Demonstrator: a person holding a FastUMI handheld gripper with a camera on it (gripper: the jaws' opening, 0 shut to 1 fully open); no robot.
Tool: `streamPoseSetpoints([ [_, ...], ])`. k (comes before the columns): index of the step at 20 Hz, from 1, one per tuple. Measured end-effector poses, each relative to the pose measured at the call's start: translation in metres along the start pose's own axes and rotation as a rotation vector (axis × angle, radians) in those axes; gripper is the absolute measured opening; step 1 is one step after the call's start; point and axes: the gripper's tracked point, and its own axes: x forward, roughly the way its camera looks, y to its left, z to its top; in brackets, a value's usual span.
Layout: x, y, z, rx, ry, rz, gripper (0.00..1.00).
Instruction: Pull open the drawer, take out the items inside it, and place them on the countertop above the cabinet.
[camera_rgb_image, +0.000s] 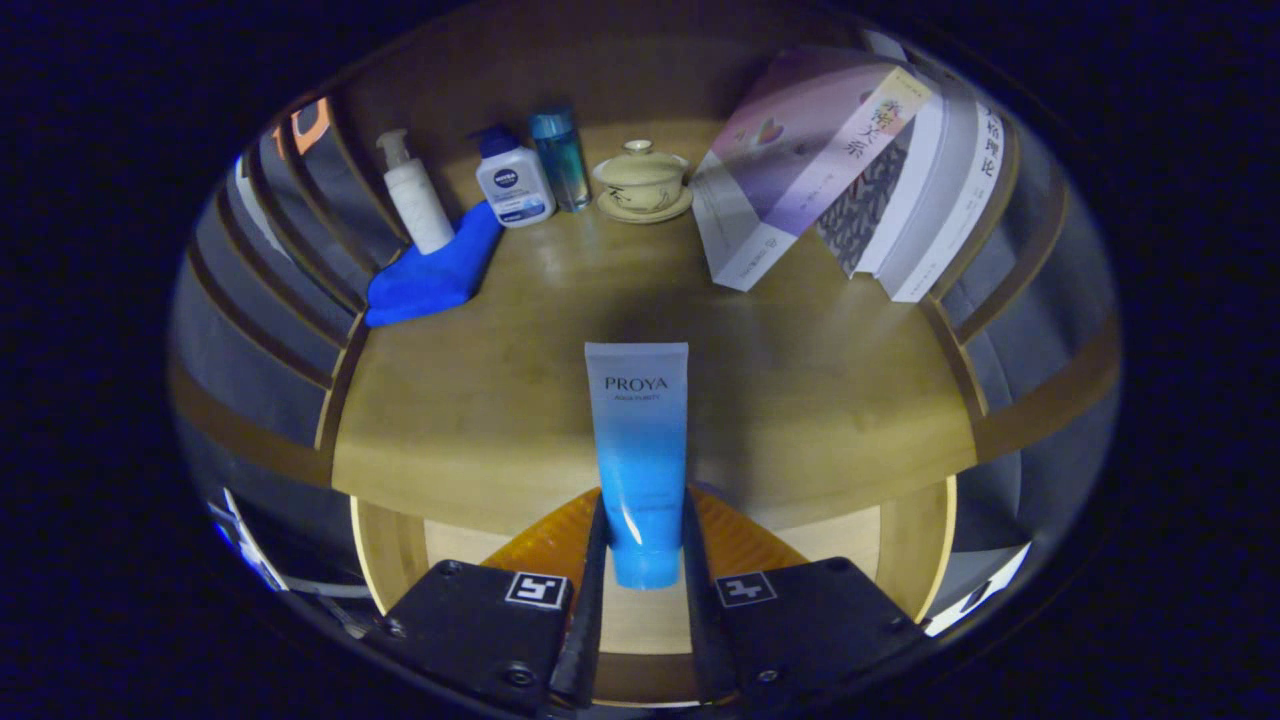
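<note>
A blue-and-white cosmetic tube (638, 450) stands upright between my fingers, cap end down, and my gripper (642, 545) is shut on its lower part. The tube hangs over the front edge of the wooden countertop (820, 400). Below and behind the fingers the open drawer (905, 555) shows its pale wooden inside, whose contents I cannot see past the fingers.
At the back of the countertop stand a white pump bottle (415, 195), a small white-and-blue bottle (513, 185), a blue tumbler (560, 158) and a lidded tea bowl (642, 180). A blue cloth (432, 272) lies at the left; leaning books (840, 170) stand at the right.
</note>
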Motion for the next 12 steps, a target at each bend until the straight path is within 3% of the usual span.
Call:
streamPoseSetpoints([
  [9,0.016,0.002,0.01,-0.051,0.027,-0.036,0.41],
  [12,0.016,0.003,0.011,-0.037,0.018,-0.05,0.49],
])
